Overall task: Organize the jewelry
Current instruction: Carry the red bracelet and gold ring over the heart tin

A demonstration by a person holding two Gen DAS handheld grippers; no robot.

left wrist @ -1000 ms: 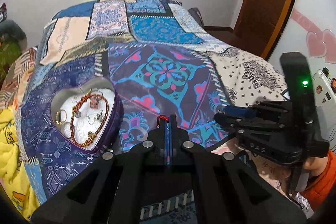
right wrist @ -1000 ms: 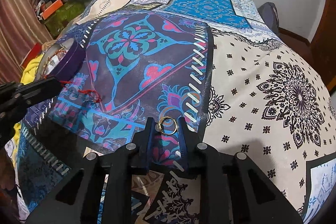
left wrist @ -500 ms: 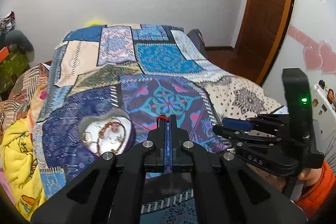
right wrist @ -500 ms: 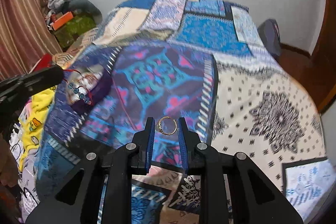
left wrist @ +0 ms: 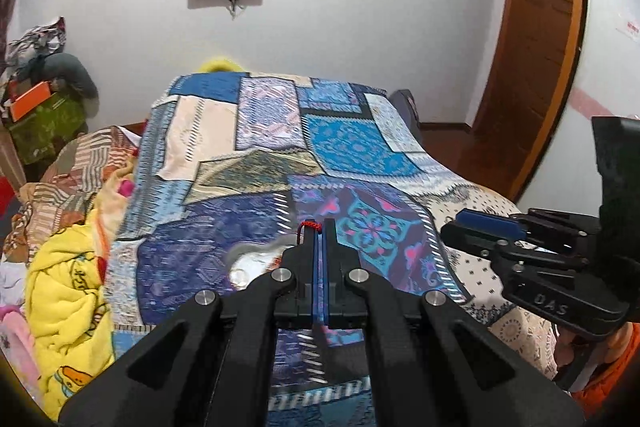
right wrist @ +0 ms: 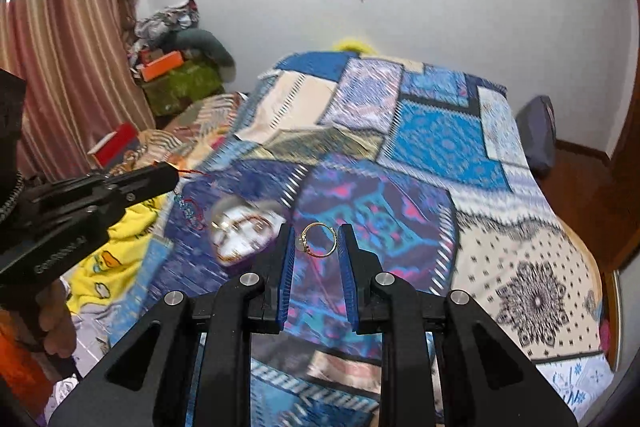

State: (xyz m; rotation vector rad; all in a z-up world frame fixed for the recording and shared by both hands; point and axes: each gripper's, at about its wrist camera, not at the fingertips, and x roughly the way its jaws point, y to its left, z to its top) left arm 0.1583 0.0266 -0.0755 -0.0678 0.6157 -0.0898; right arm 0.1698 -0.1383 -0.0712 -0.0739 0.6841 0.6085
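Lettering "DAS" marks the right gripper (left wrist: 460,225) in the left view, while only the right view shows its gold ring (right wrist: 318,239) clamped above the bed (right wrist: 520,247); left gripper (left wrist: 320,227) pinches a red cord (left wrist: 310,225).

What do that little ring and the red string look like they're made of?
The ring, pinched between the right gripper's jaws, looks like thin gold-coloured metal: it glints, with a small pale stone setting on one side. Real gold or plating cannot be told. The red string, clamped in the shut left gripper, looks like matte twisted cord or thread.
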